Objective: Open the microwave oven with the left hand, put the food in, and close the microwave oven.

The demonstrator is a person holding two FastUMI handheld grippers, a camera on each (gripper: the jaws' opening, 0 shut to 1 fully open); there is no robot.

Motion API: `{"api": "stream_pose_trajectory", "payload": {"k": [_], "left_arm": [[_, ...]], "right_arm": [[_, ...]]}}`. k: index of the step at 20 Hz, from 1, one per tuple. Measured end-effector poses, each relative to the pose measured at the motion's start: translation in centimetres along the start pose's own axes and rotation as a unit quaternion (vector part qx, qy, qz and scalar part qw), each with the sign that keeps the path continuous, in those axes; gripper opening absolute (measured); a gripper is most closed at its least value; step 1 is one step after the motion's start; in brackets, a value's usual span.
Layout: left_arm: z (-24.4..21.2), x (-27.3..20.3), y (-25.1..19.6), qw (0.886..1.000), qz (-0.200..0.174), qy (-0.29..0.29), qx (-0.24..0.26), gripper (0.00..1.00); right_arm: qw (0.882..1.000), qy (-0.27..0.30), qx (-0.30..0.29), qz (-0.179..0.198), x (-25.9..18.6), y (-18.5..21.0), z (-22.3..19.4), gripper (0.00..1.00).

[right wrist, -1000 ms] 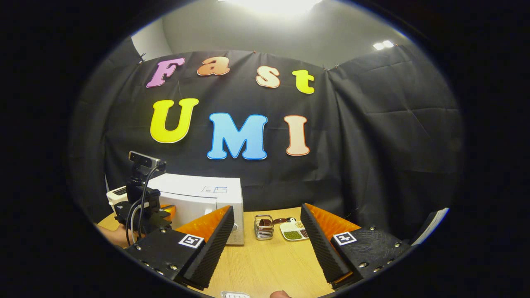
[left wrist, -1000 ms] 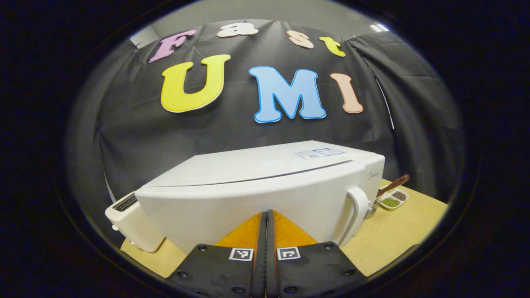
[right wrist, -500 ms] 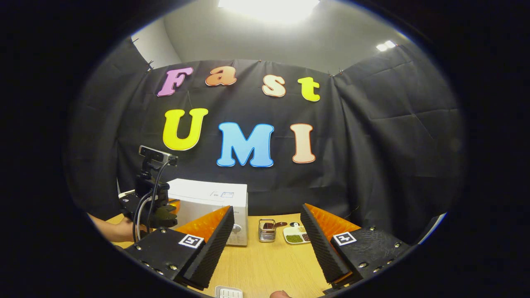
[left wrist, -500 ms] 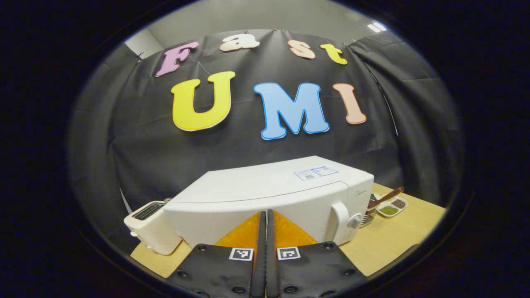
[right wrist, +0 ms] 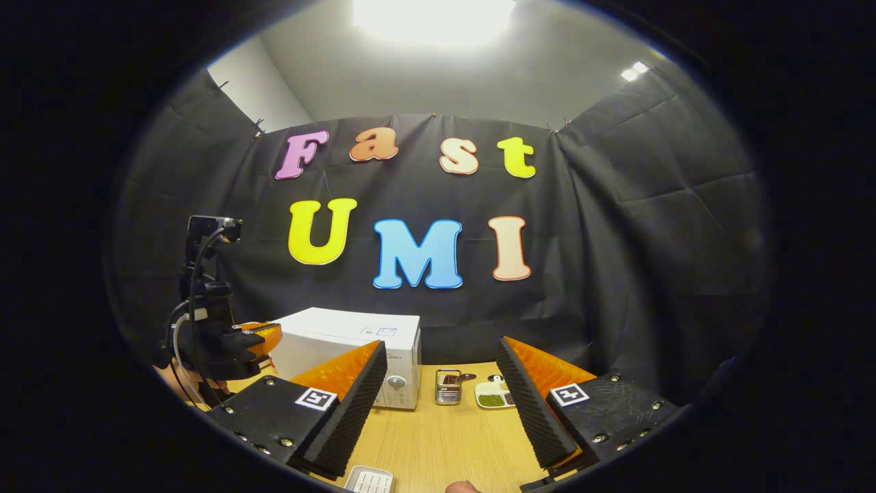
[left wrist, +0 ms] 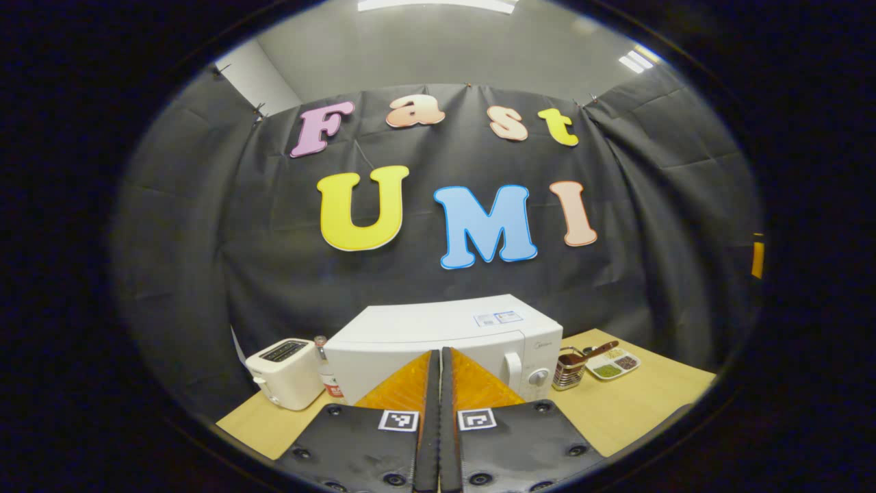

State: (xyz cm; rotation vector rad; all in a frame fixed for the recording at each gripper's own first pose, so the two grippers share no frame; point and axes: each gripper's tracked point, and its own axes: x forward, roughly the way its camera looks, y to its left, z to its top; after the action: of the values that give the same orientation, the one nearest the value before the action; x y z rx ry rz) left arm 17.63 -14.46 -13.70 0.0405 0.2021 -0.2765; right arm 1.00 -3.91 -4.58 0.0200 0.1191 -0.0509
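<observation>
The white microwave oven point(left wrist: 445, 335) stands with its door closed at the back of the wooden table point(left wrist: 636, 404), near the black cloth wall. The left gripper point(left wrist: 439, 383) is in front of it, apart, its fingers pressed together on nothing. Left of the oven stands a toaster point(left wrist: 284, 373); right of it, a wire basket point(left wrist: 567, 368) and a divided dish point(left wrist: 614, 363). The right gripper point(right wrist: 441, 390) is spread wide, empty.

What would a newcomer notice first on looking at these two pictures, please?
Probably the white microwave oven, door closed, at the back of the wooden table, with a toaster beside it. Then the grippers: the left gripper with fingers together, the right gripper wide open.
</observation>
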Motion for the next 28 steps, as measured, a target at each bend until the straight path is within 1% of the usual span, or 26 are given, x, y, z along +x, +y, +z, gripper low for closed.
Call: {"api": "stream_pose_trajectory", "payload": {"k": [4,8,9,15,17,18,20,24,25,28], "left_arm": [[2.0,-6.0,0.1,1.000,0.023,-0.014,0.002,0.07],[3.0,-10.3,0.2,0.999,0.036,-0.018,0.002,0.07],[3.1,-11.2,0.5,0.999,0.039,-0.017,0.004,0.07],[3.5,-15.2,2.4,0.999,0.048,-0.015,-0.006,0.07],[3.7,-16.6,3.4,0.998,0.053,-0.021,0.000,0.07],[3.8,-17.4,3.9,0.998,0.056,-0.023,0.007,0.07],[3.8,-18.7,3.9,0.998,0.051,-0.025,0.012,0.07],[3.9,-20.9,4.6,0.998,0.044,-0.033,0.002,0.07],[4.0,-21.5,4.6,0.998,0.044,-0.035,-0.001,0.10],[4.5,-22.3,5.5,0.998,0.047,-0.043,0.005,0.32]], "right_arm": [[1.000,-0.001,0.004,0.029,-1.4,-0.6,0.1,0.97],[0.999,-0.004,0.008,0.046,-2.6,-0.6,0.7,0.98],[0.999,-0.005,0.008,0.047,-3.6,-0.8,1.1,0.98],[0.999,-0.001,0.016,0.036,-4.3,-0.2,1.1,0.98],[0.999,-0.002,0.018,0.032,-5.0,0.1,1.3,0.97],[1.000,-0.005,0.019,0.024,-5.3,0.0,1.4,0.98],[0.999,-0.012,0.023,0.019,-5.9,0.3,1.7,0.98],[1.000,-0.012,0.017,0.018,-7.0,1.4,1.6,0.98],[1.000,-0.012,0.014,0.020,-7.2,1.6,1.6,0.98],[1.000,-0.007,0.009,0.024,-7.5,2.6,1.2,0.98]]}}
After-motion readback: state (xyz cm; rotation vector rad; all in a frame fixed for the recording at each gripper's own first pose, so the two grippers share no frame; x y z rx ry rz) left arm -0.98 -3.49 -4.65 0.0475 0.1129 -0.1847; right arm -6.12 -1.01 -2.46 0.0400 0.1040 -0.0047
